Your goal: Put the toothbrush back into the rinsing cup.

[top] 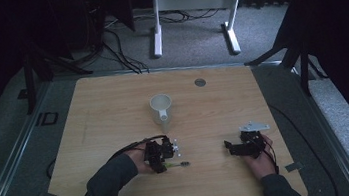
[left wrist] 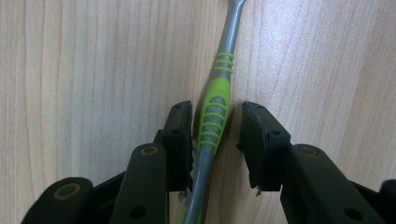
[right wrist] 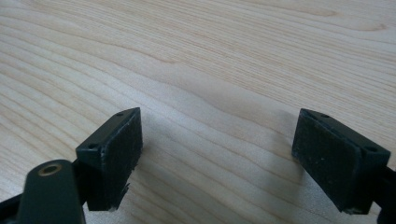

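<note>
Left gripper (left wrist: 215, 140) brackets toothbrush (left wrist: 215, 112), head cut off; right gripper (right wrist: 219, 158) agape.

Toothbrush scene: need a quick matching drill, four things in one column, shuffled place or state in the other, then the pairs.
Things:
1. grey and green plastic toothbrush
2. white ceramic mug
3. left gripper
4. right gripper

Places or states:
A. jaws wide apart over bare wood, nothing between them
B. upright near the middle of the wooden table
C. lying flat on the table between two black jaws
D. jaws either side of a ribbed handle, a gap on at least one side

Pairs: 1-C, 2-B, 3-D, 4-A
</note>
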A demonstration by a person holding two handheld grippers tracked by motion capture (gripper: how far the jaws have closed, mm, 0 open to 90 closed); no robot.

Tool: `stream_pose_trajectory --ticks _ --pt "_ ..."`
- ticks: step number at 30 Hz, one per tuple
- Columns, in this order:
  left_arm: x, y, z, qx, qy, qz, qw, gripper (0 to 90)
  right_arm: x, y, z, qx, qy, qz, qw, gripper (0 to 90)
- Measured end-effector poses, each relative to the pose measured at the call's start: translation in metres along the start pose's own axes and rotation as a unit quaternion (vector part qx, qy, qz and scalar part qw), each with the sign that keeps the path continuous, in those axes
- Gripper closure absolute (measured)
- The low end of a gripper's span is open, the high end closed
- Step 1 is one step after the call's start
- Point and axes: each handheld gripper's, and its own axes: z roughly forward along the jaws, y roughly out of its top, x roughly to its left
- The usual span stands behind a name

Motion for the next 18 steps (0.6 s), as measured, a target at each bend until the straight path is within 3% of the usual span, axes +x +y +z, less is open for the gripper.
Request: stream_pose_trajectory --ticks 18 --pt "0.0029 0.0028 0.0004 0.013 -0.013 -0.007 0.9998 64.7 0.0002 0.0004 0.0004 0.0 0.001 -0.002 1.0 15.9"
